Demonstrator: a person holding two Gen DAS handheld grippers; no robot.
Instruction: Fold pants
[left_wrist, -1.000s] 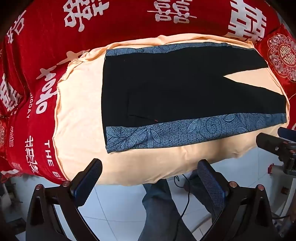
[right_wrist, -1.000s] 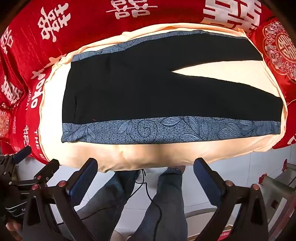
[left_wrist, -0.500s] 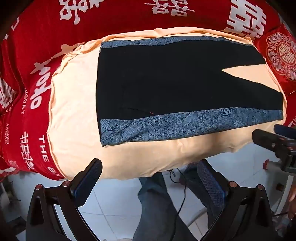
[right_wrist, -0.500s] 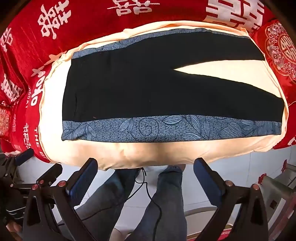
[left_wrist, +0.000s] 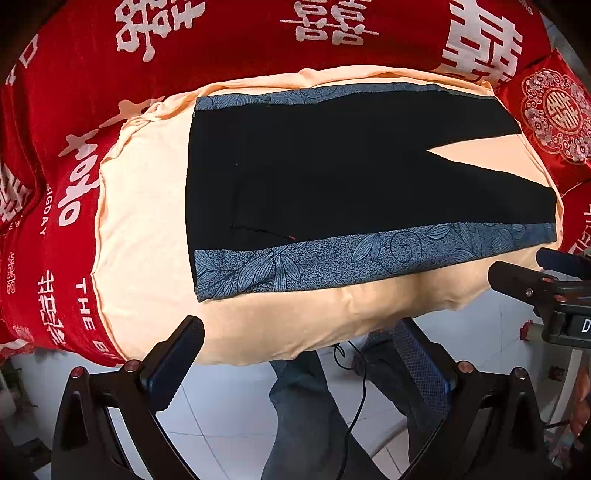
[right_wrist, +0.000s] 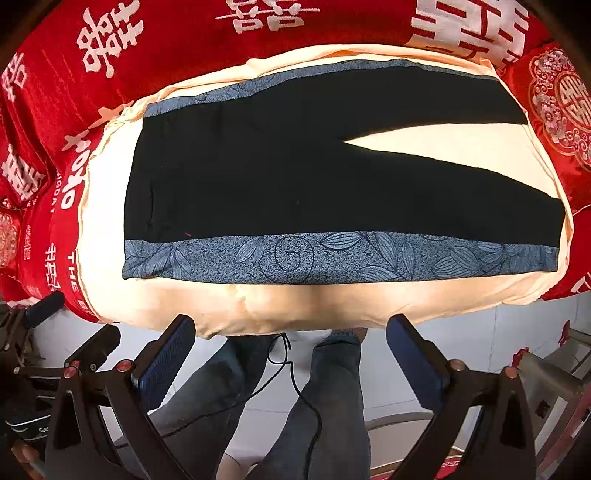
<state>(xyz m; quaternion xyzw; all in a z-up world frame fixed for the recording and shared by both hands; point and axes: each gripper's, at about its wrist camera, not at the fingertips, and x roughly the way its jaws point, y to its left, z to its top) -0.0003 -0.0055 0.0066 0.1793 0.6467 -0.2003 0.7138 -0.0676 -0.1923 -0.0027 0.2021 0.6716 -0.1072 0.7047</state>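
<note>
Pants spread flat on the peach sheet over a red bedspread, waist at left, legs apart at right. The first fold likely calls for pinching the near patterned stripe at waist and hem together, then lifting evenly to keep the cloth smooth. Left gripper: fingers wide apart, empty, short of the sheet's edge. Right gripper: likewise spread, touching nothing.

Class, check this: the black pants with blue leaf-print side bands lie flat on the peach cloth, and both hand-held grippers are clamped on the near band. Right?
Not quite. Neither hand-held gripper holds the pants; both wrist views show the jaws open, short of the peach cloth.
</note>
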